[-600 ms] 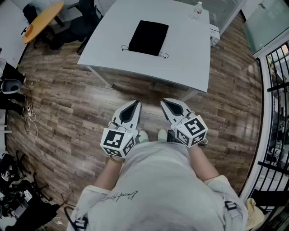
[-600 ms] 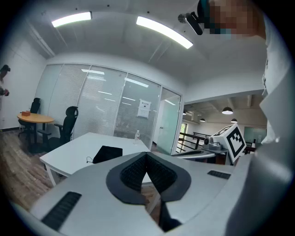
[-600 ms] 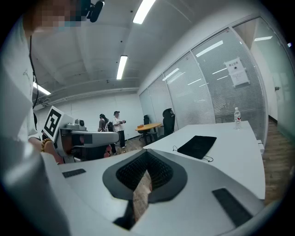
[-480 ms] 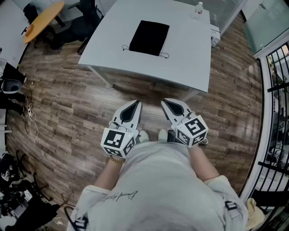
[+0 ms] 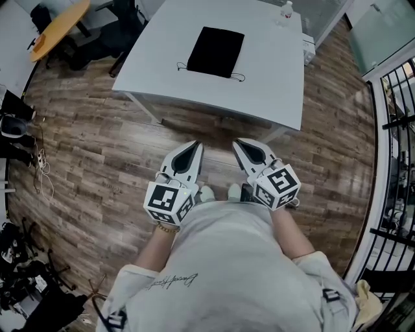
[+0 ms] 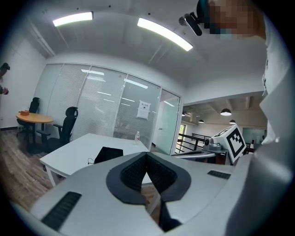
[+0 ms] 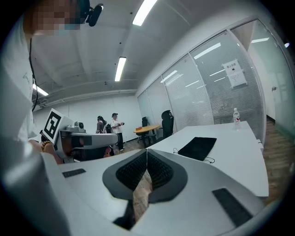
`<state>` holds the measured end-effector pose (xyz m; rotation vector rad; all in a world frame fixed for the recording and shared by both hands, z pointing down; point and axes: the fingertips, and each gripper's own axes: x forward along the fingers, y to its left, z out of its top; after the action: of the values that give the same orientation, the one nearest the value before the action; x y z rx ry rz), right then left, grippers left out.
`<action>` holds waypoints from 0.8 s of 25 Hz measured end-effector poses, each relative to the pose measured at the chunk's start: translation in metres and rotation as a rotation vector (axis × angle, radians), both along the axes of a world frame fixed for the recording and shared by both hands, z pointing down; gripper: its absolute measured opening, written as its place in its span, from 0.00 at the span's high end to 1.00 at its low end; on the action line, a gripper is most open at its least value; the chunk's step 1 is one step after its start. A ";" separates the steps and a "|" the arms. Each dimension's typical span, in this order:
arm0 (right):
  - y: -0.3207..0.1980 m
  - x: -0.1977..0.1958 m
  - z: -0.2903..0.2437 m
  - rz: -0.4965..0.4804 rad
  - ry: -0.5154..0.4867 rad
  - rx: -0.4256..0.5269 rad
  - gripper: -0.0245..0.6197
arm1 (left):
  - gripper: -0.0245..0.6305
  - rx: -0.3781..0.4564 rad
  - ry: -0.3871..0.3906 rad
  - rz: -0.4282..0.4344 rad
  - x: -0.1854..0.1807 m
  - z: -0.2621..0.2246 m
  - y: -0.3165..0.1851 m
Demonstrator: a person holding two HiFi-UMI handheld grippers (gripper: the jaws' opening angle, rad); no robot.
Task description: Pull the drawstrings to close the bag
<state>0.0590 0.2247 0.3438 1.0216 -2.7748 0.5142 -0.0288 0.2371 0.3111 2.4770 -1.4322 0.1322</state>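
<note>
Shirt (image 5: 227,259) fills the bottom of the head view. Just ahead of it, left gripper (image 5: 193,149) and right gripper (image 5: 240,145) sit side by side over the wood floor (image 5: 97,149), tips aimed at the table (image 5: 272,84), shoes (image 5: 206,193) between them. Both sets of jaws are fully together and hold nothing. In each gripper view the pads meet at the tip, with only floor showing through the gap behind.

Versus the earlier frames, both grippers are in the same spot and just as closed. The room has slid slightly in the head view, so the table and bag sit a touch further up and right. That is a small camera shift.

Bag (image 5: 216,52) lies flat on the table, well apart from both grippers and untouched, in the same place on the tabletop. It is black and rectangular. Drawstrings (image 5: 238,78) loop out at its two near corners. A bottle (image 5: 285,8) stands at the table's far edge. An orange table (image 5: 58,26) is at far left.
</note>
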 end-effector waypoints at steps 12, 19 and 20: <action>0.002 -0.032 0.003 0.028 0.017 0.020 0.93 | 0.95 0.020 0.011 0.012 -0.036 0.000 -0.002; -0.004 -0.037 0.007 0.043 0.024 0.006 0.93 | 0.95 0.017 0.021 0.019 -0.042 0.003 -0.008; -0.006 -0.037 0.007 0.046 0.022 0.003 0.93 | 0.95 0.018 0.022 0.020 -0.043 0.002 -0.010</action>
<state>0.0219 0.2187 0.3512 1.0872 -2.7397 0.5017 -0.0717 0.2268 0.3136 2.5003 -1.4064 0.0965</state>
